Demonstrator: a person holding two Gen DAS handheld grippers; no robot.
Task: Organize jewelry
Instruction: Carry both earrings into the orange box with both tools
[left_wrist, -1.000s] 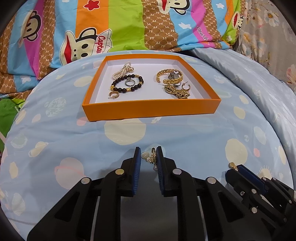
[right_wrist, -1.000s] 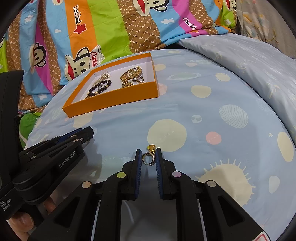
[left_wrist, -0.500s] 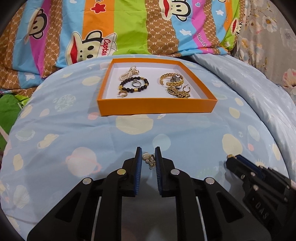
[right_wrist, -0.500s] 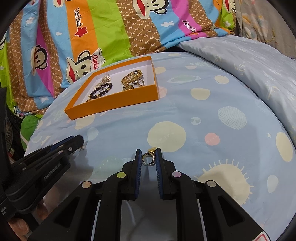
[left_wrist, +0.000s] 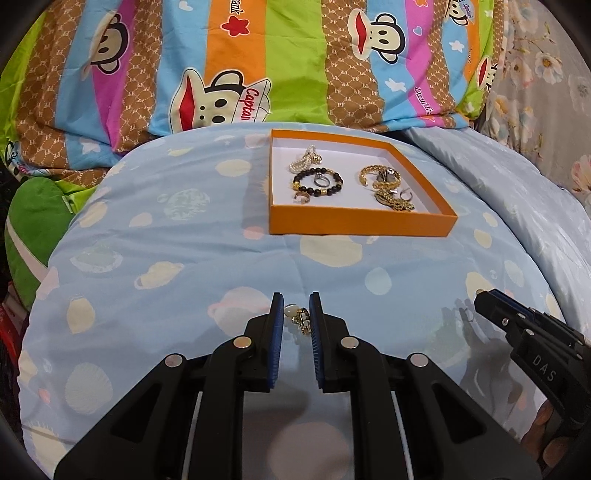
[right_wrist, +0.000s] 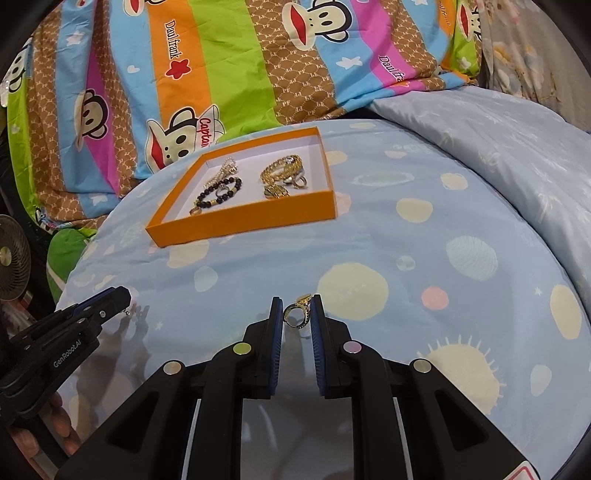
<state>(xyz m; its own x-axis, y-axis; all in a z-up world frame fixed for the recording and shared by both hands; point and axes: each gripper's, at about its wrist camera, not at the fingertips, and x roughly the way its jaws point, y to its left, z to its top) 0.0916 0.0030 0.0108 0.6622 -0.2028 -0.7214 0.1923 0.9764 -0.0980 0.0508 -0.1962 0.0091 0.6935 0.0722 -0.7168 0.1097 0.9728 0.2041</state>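
An orange box (left_wrist: 360, 224) (right_wrist: 243, 221) with a white floor lies on the blue planet-print cover. Inside it are a dark bead bracelet (left_wrist: 317, 181), a pearl piece (left_wrist: 304, 161), gold chain bracelets (left_wrist: 380, 177) and small rings. My left gripper (left_wrist: 296, 319) is shut on a small gold and white earring (left_wrist: 298, 318), held above the cover in front of the box. My right gripper (right_wrist: 297, 316) is shut on a gold ring (right_wrist: 296, 314), to the right of the box and nearer than it. Each gripper shows at the edge of the other's view.
A striped cartoon-monkey quilt (left_wrist: 258, 62) rises behind the box. A pale blue quilt fold (right_wrist: 498, 140) lies on the right. A green cushion (left_wrist: 33, 229) and a small fan (right_wrist: 13, 258) sit off the left edge. A person's fingers (right_wrist: 40, 432) hold the left gripper.
The left gripper has drawn back and to the left, so the box now sits farther off and more to the right. The right gripper has stayed put with its ring.
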